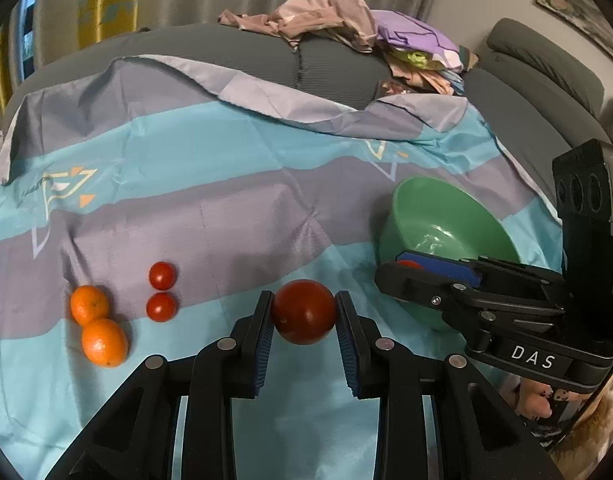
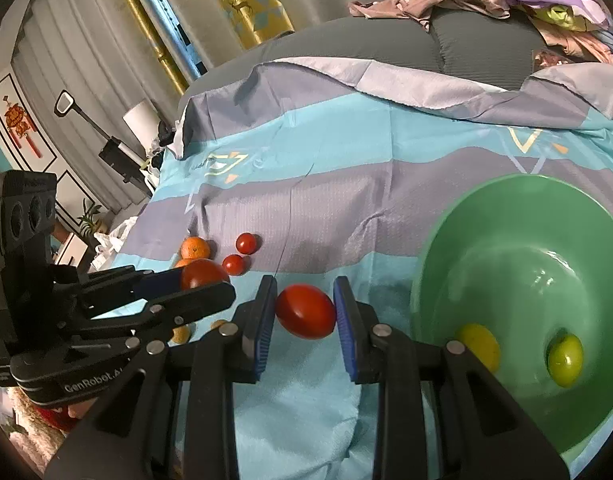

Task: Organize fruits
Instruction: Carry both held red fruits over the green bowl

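In the left wrist view, the left gripper (image 1: 303, 312) holds a big round tomato (image 1: 303, 311) between its blue pads (image 1: 263, 344); the jaws pinch it from both sides, at its widest part, so I judge it cannot roll out. The fruit seems lifted a little above the striped bedsheet (image 1: 226, 208), but I cannot tell this for sure. To the left, on the sheet, lie two oranges (image 1: 96, 326) touching each other, and just beside them two small tomatoes (image 1: 161, 291), also one against the other. They are grouped by kind, which fits the sorting task. At the right, the green bowl (image 1: 446, 216) stands on the sheet, and the right gripper (image 1: 408, 266) reaches across its near rim with something red at its tip.

In the right wrist view, the right gripper (image 2: 305, 312) pinches an oval tomato (image 2: 305, 311) at its two ends, the jaws closed upon it. The green bowl (image 2: 486, 216) is just to the right and already holds a yellow fruit (image 2: 479, 344) and a yellow-green fruit (image 2: 565, 360), so probably this tomato goes there next. The left gripper (image 2: 204, 280) is at the left with its round tomato (image 2: 202, 274); behind it the oranges (image 2: 194, 247) and the small tomatoes (image 2: 241, 254) are visible. Both hands carry fruit, so I think the work is about in the middle.
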Motion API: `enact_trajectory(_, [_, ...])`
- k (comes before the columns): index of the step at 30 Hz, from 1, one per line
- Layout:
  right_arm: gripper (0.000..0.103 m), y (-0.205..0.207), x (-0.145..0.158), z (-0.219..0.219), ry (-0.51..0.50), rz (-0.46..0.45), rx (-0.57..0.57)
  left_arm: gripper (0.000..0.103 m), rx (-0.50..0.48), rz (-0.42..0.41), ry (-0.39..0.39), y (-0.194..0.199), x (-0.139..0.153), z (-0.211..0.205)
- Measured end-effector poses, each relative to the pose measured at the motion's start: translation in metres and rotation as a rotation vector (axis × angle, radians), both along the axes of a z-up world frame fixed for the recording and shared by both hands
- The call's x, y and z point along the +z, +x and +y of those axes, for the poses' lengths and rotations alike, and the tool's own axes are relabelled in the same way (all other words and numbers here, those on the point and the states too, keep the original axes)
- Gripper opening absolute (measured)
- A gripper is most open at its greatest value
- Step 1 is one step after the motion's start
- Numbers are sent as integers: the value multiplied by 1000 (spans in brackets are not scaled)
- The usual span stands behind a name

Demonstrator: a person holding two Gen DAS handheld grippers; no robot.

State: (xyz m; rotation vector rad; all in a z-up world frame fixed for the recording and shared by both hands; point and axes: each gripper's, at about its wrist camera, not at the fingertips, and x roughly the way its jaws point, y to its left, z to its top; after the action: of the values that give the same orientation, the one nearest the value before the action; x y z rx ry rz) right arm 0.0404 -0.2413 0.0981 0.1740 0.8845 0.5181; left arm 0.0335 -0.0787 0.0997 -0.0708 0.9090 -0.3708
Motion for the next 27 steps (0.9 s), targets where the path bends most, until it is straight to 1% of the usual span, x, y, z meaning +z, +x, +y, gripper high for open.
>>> enact_trajectory(5, [30,-1,4,-7,8,-9,-12,32,-22,-9,-16,0,5,-7])
enact_trajectory(9, [30,-1,7,-17,16,-20,-36,32,-36,-19,-7,3,8,-19])
enact_trajectory(16, [30,-3,15,-47,35,-39,-108,32,-82,-26,-47,7,14,-46])
enact_trajectory(27, [30,-3,16,-86,46,-41,-205,32,-129,2,-80,18,7,-82])
